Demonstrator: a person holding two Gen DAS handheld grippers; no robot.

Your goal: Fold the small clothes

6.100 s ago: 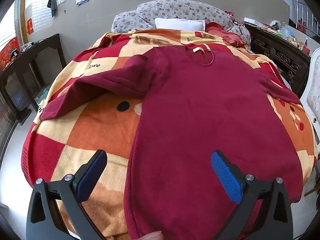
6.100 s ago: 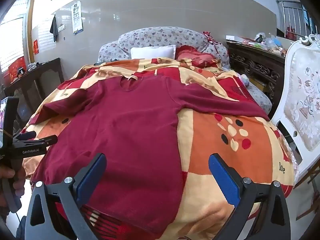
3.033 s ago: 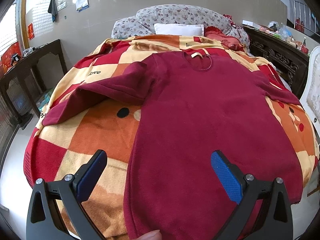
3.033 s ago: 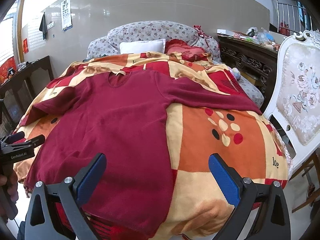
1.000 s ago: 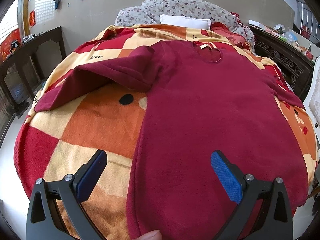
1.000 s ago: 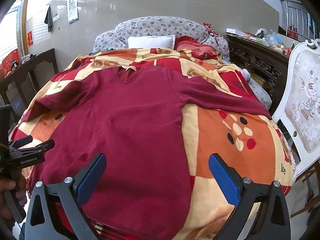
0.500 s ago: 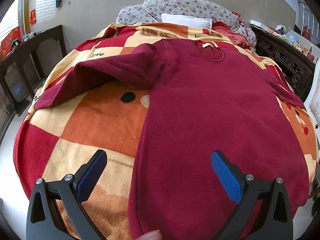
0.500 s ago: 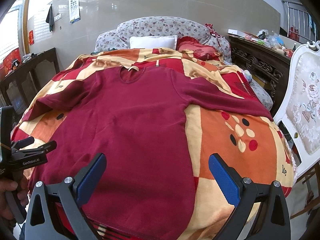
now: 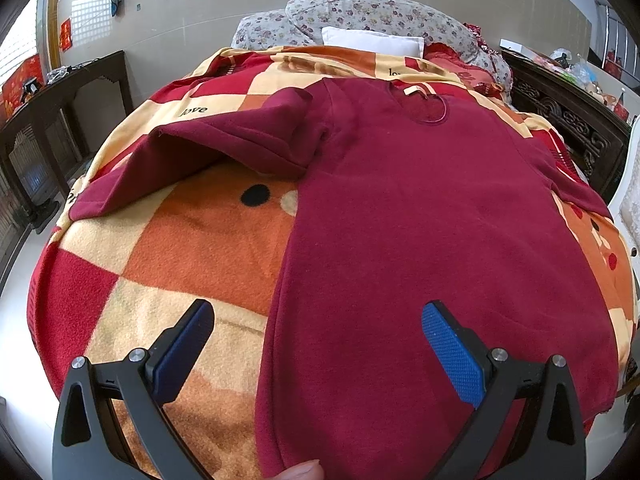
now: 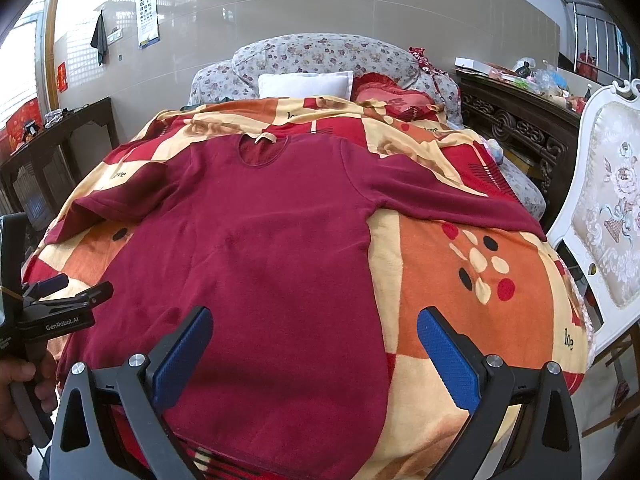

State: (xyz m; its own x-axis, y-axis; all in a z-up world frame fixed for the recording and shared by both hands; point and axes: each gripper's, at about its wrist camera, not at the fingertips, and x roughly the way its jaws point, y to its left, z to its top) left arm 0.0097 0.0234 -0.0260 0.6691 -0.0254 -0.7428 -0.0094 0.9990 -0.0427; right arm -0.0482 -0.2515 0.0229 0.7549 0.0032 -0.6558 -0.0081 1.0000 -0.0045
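A dark red long-sleeved top (image 9: 420, 220) (image 10: 264, 248) lies spread face up on a bed, neckline toward the pillows, hem at the near edge. Its left sleeve (image 9: 192, 152) is folded over and rumpled; the right sleeve (image 10: 452, 200) stretches out flat. My left gripper (image 9: 316, 336) hovers open above the top's lower left edge, blue pads wide apart, holding nothing. My right gripper (image 10: 314, 340) stands open over the hem's right part, also holding nothing. The left gripper (image 10: 60, 300) shows at the left edge of the right wrist view, held by a hand.
An orange, red and cream checked blanket (image 9: 188, 256) (image 10: 472, 304) covers the bed. Pillows (image 10: 304, 84) lie at the head. Dark wooden furniture (image 10: 520, 120) stands right of the bed, a white upholstered chair (image 10: 608, 216) nearer right, a dark side table (image 9: 48, 120) on the left.
Both grippers stay open. The left wrist view has crept slightly forward and up over the top; the right wrist view has barely shifted. The top has not moved.
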